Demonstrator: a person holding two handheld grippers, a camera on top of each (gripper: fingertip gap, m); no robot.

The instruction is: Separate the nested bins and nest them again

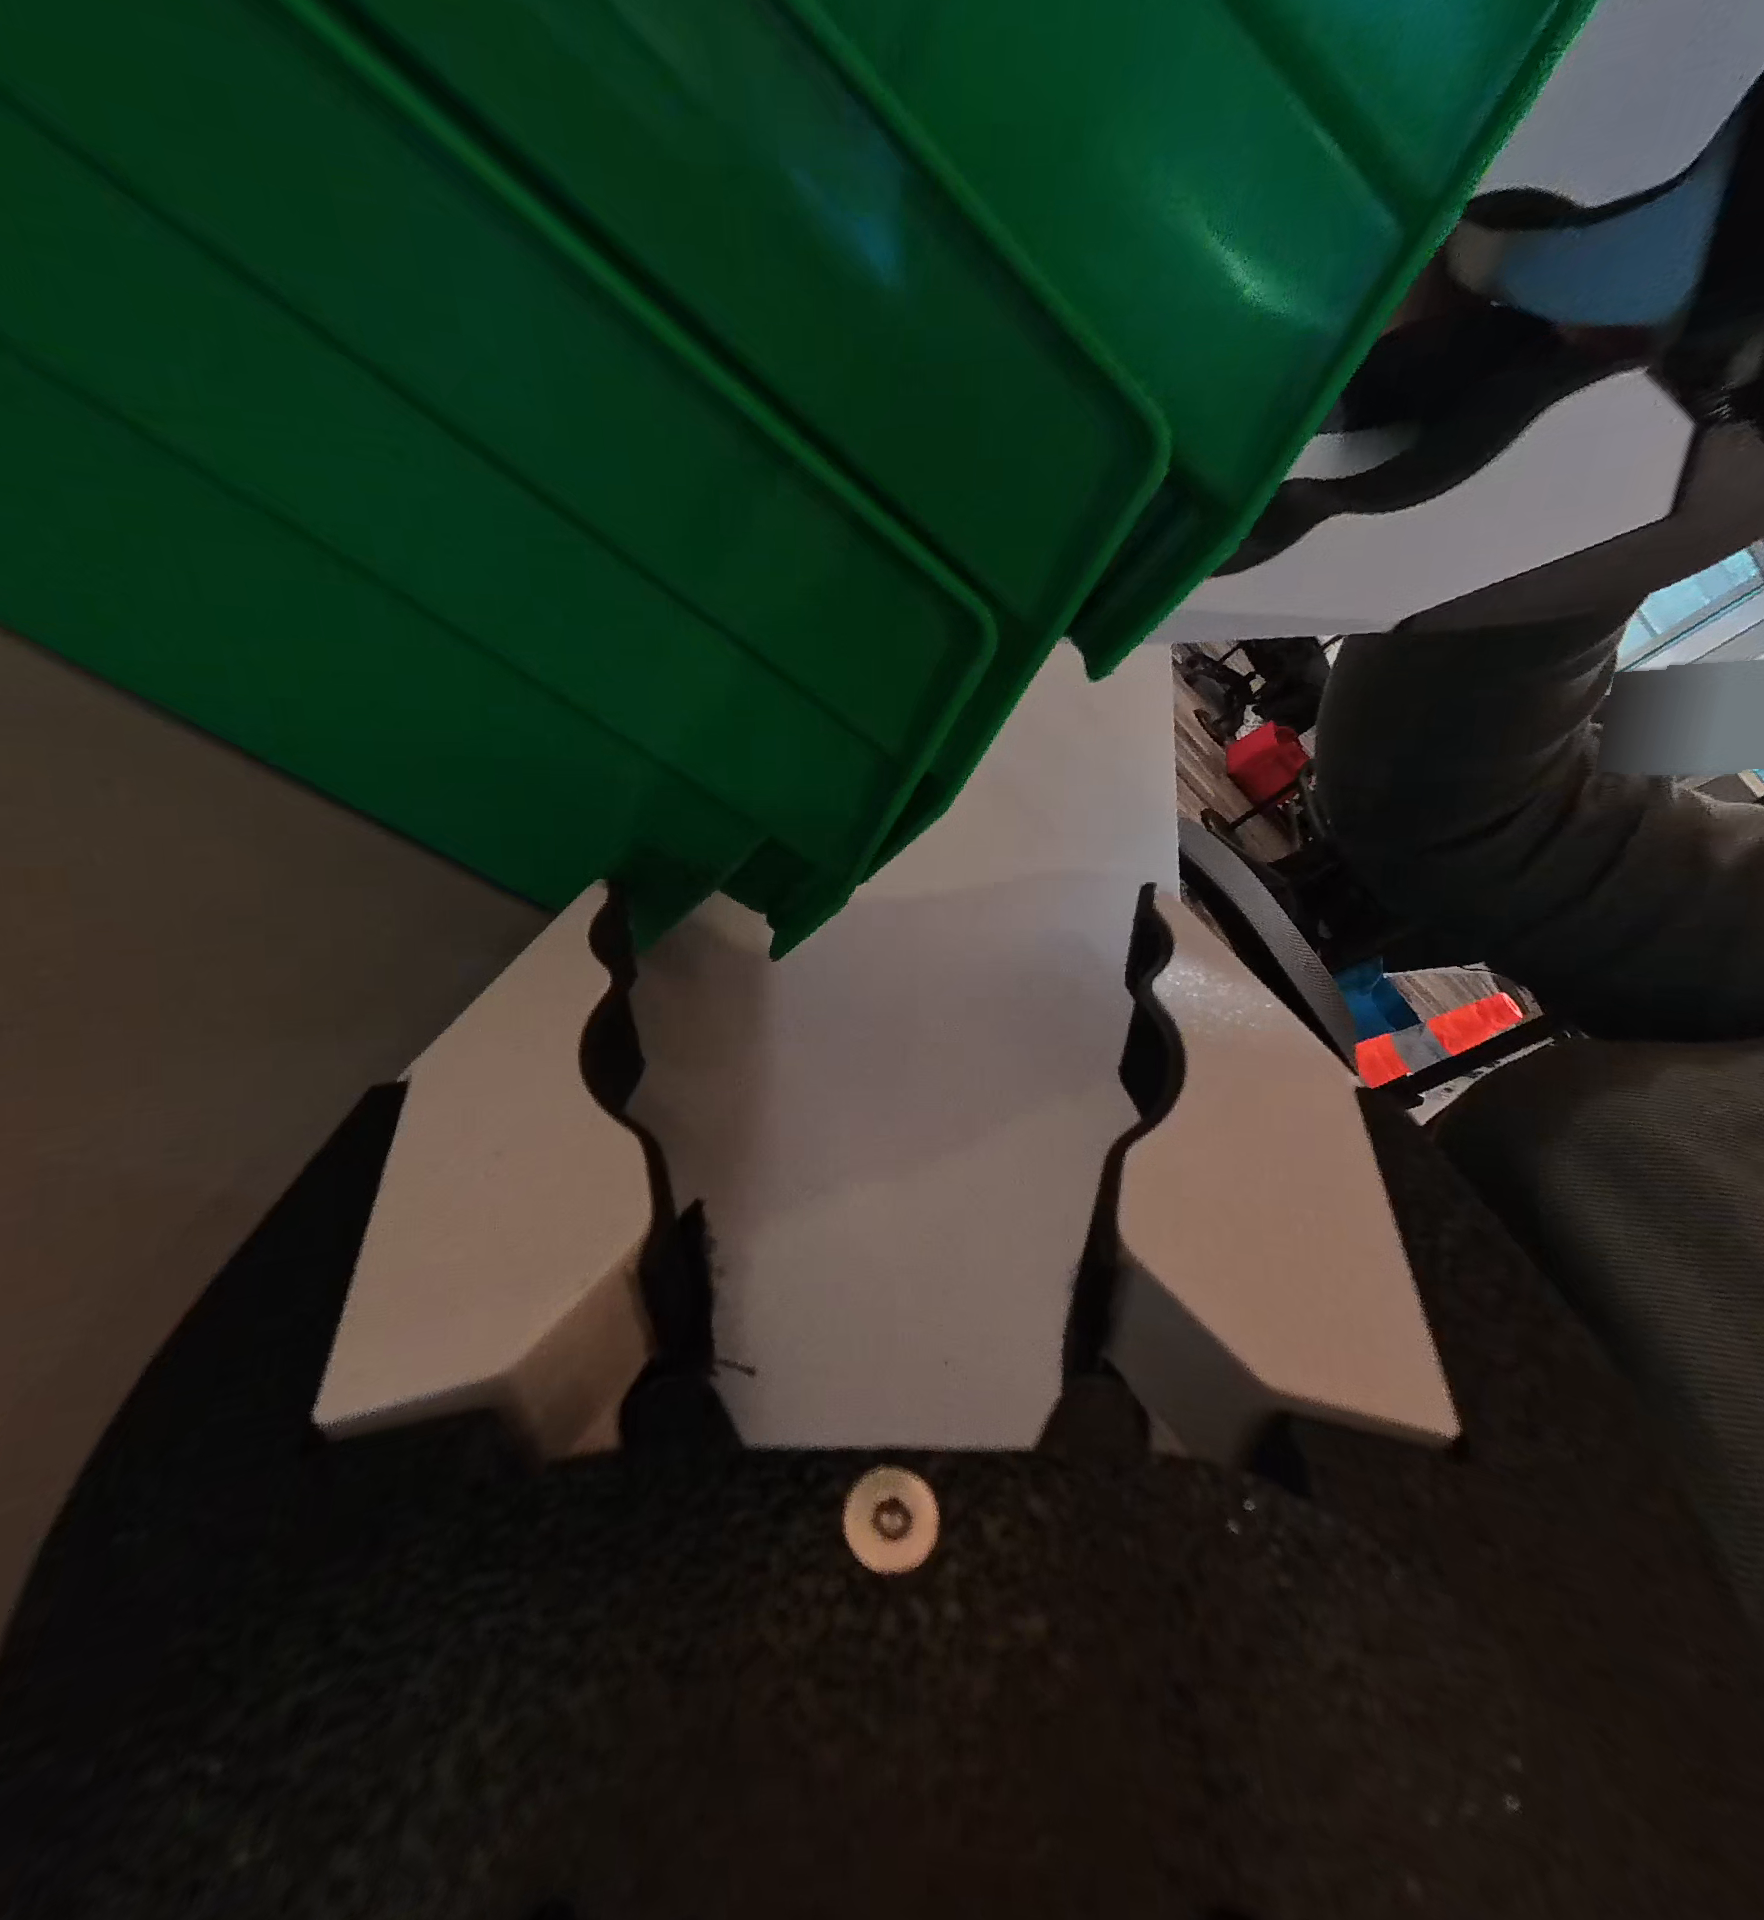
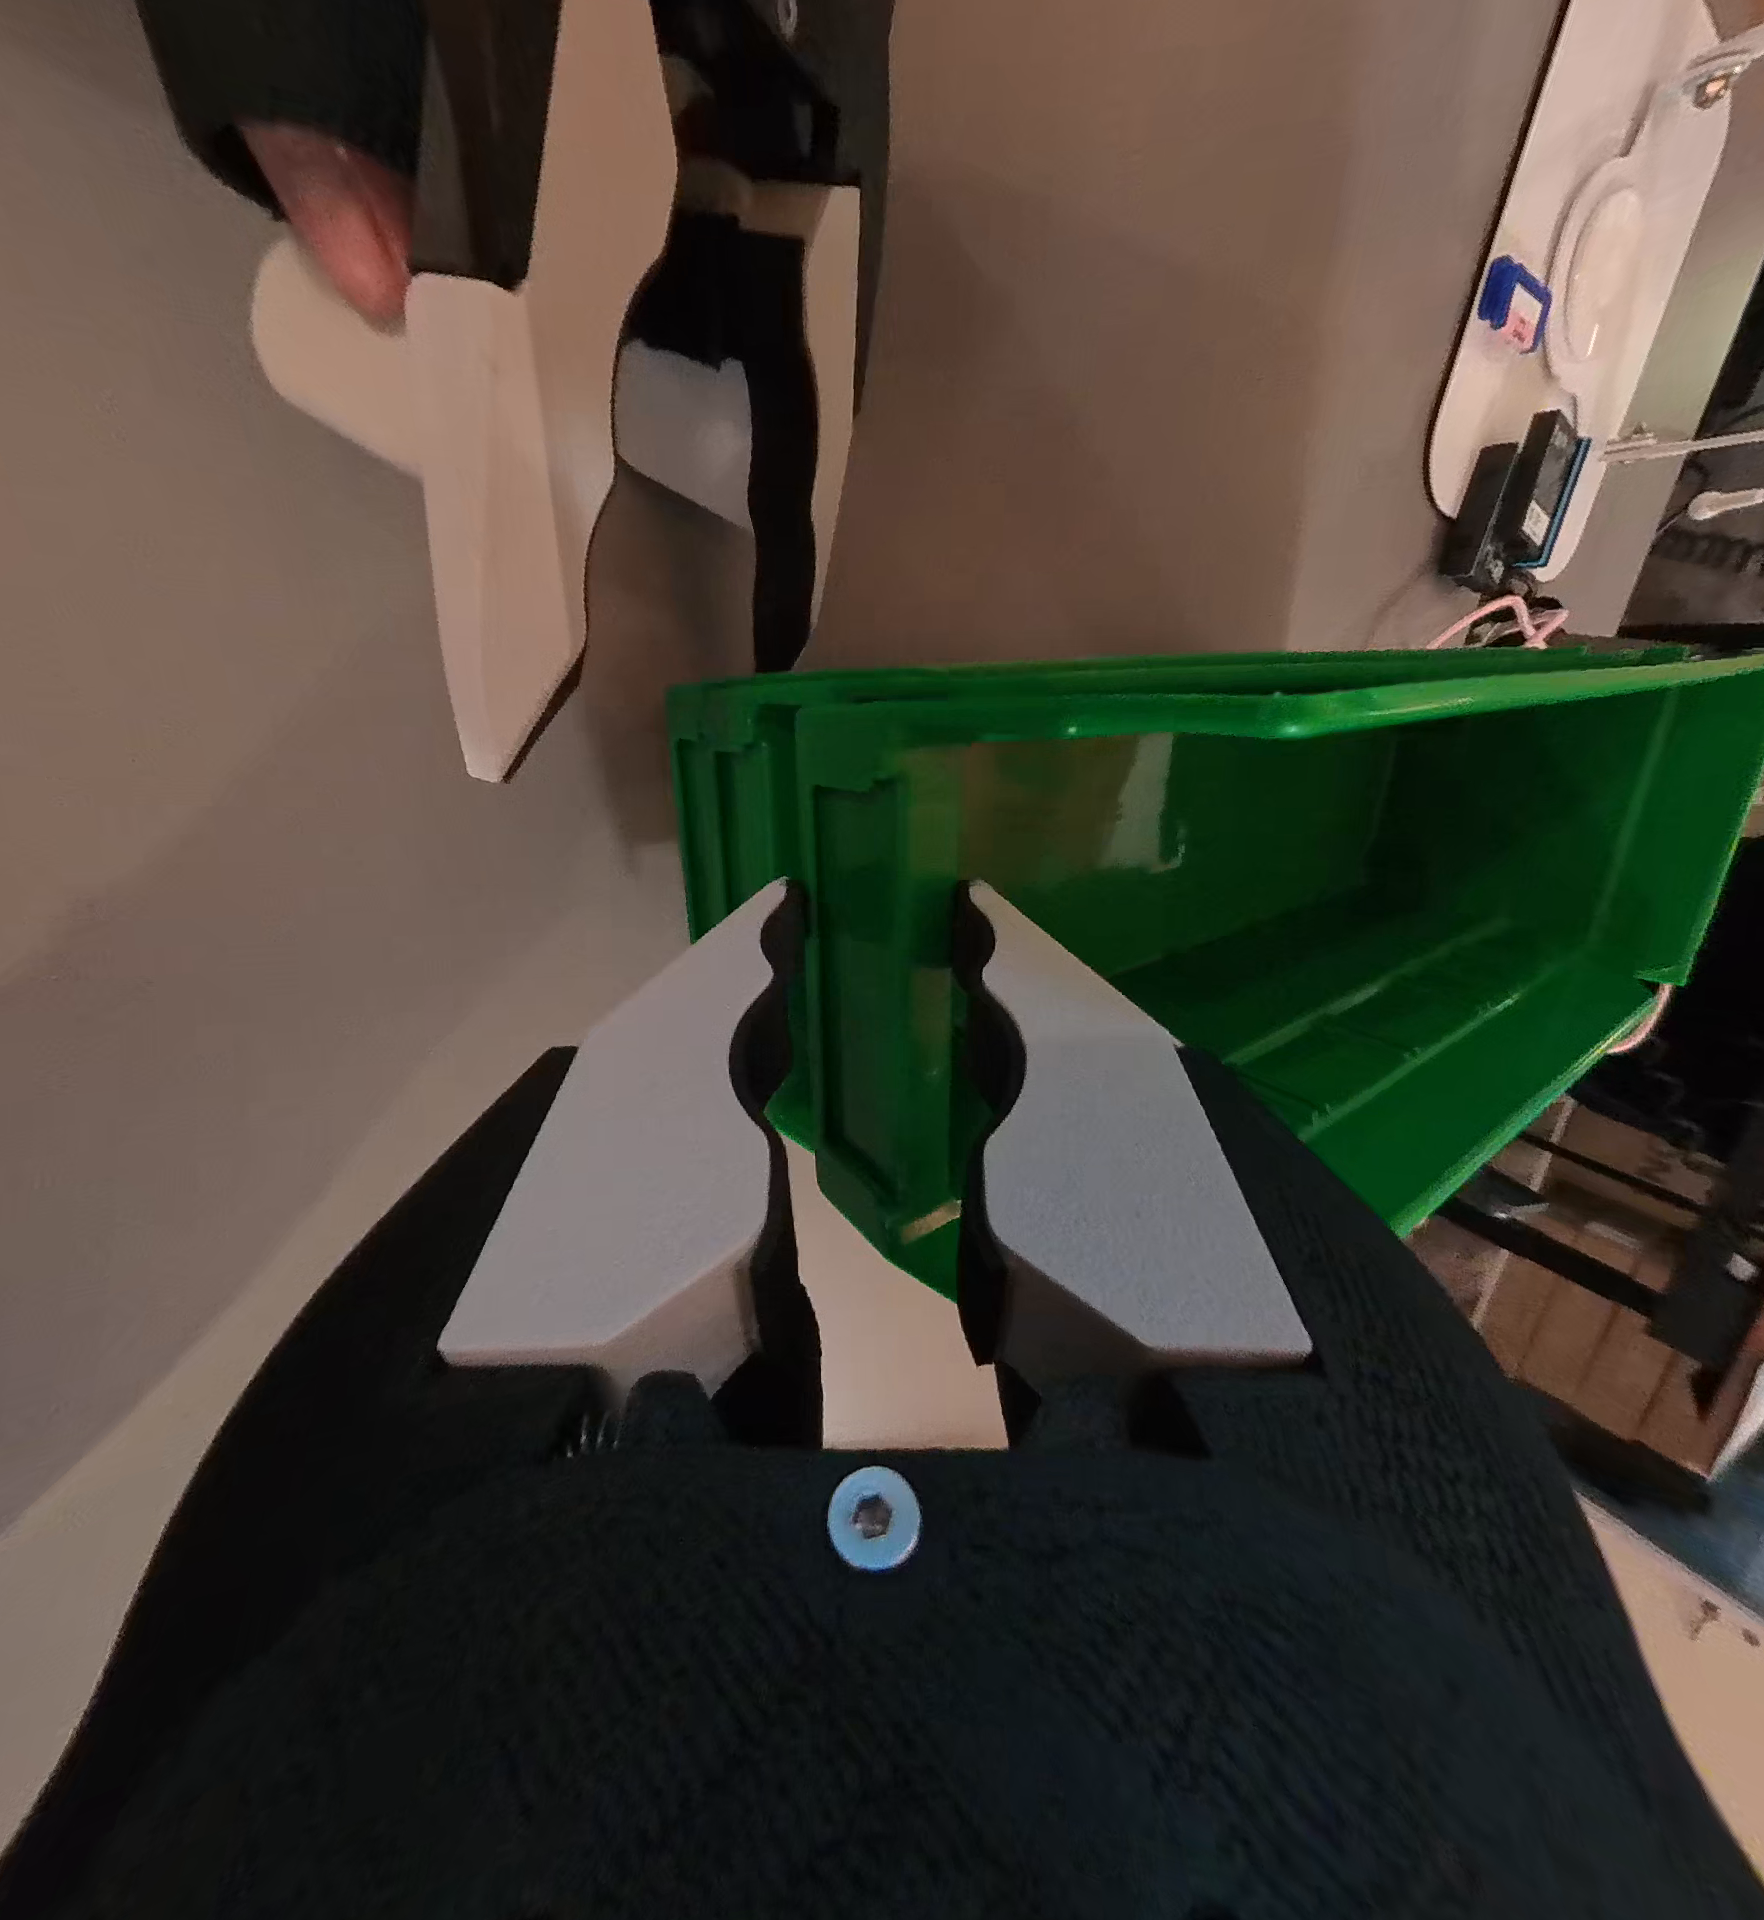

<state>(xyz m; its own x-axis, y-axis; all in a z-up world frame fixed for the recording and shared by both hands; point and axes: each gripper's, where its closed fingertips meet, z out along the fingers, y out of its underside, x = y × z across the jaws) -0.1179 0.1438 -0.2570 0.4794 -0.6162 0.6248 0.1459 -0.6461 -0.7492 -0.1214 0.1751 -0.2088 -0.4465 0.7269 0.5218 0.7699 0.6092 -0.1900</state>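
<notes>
A stack of nested green bins (image 1: pixel 566 416) fills the upper left of the left wrist view and is tilted. My left gripper (image 1: pixel 880 909) is open and empty. Its left fingertip touches or nearly touches the lowest corner of the outer bin's rim. My right gripper (image 2: pixel 878 899) is shut on the end wall of the inner bin (image 2: pixel 1273 935), whose open inside faces the camera. The right gripper's white fingers (image 1: pixel 1543 468) show at the stack's far side. The left gripper (image 2: pixel 639 707) also shows open just beyond the stack, with a fingertip of the person's hand (image 2: pixel 338 218) on it.
A pale table top (image 2: pixel 182 831) lies under and behind the bins; I cannot tell whether the stack rests on it. A white board with small devices (image 2: pixel 1584 260) and a black adapter (image 2: pixel 1512 520) sit at the far right. A person's trouser leg (image 1: pixel 1532 831) is close on the right.
</notes>
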